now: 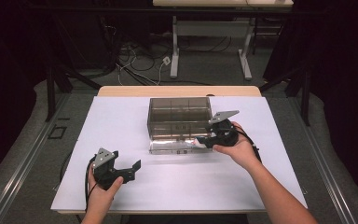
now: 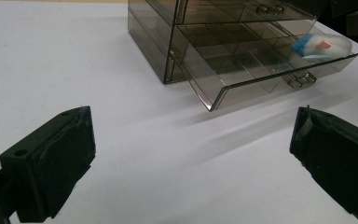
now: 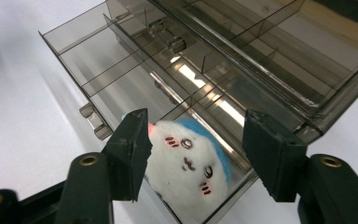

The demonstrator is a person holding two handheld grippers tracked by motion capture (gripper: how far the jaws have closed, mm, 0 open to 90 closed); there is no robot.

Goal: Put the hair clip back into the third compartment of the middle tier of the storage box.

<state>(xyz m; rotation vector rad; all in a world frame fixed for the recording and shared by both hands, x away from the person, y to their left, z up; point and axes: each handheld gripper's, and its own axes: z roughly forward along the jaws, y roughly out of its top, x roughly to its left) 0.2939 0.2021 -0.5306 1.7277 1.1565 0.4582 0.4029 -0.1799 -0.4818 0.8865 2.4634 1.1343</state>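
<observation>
With the right claw (image 3: 193, 154) spread open around the plush toy (image 3: 191, 168) in the drawer (image 3: 98, 74), the toy could be snagged on withdrawal.

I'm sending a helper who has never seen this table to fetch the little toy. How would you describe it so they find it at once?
On the white table stands a smoky see-through drawer cabinet with its bottom drawer pulled out. At the drawer's end by the right gripper, whose jaws stand open on either side of it, lies a small plush toy. It is the only soft thing there: white, blue-topped, with a drawn face and pink cheek marks.
</observation>
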